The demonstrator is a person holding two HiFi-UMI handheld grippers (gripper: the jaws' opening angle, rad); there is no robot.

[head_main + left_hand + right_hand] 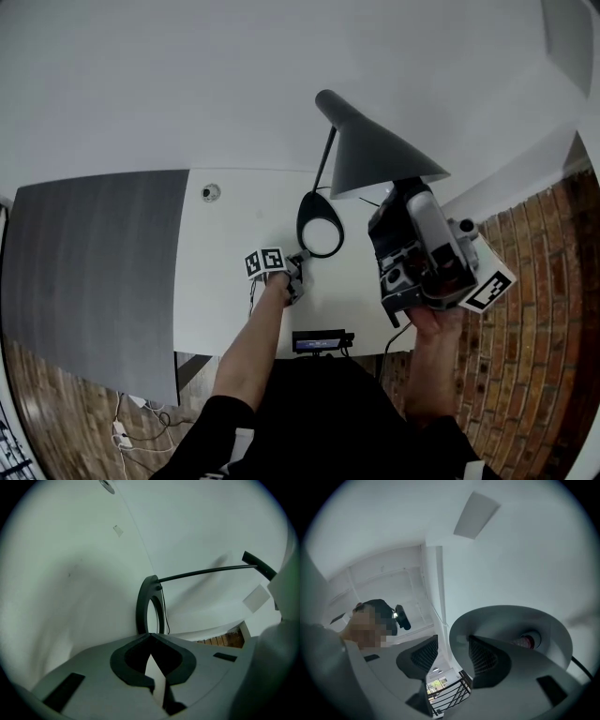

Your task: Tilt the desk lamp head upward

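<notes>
A white desk (225, 291) lies mid-frame below a plain white wall (187, 75), with a matte grey panel (94, 272) at left and brick-patterned floor (534, 309) at right. The lamp's smooth grey cone head (375, 150) sits upper centre, on a thin stem (324, 159) above a flat ring base (302, 225). The left gripper (150, 635), jaws together, meets the base's near edge. The right gripper (453, 639), jaws apart, straddles the head's rim by the desk's right edge. Bare desk spreads left of the base.

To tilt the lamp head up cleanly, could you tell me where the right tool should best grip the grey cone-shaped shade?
Probably its thin lower rim, from underneath: the grey cone-shaped shade opens downward toward the right tool, so one pad fits inside the wall and one outside, as the open jaws stand now.
</notes>
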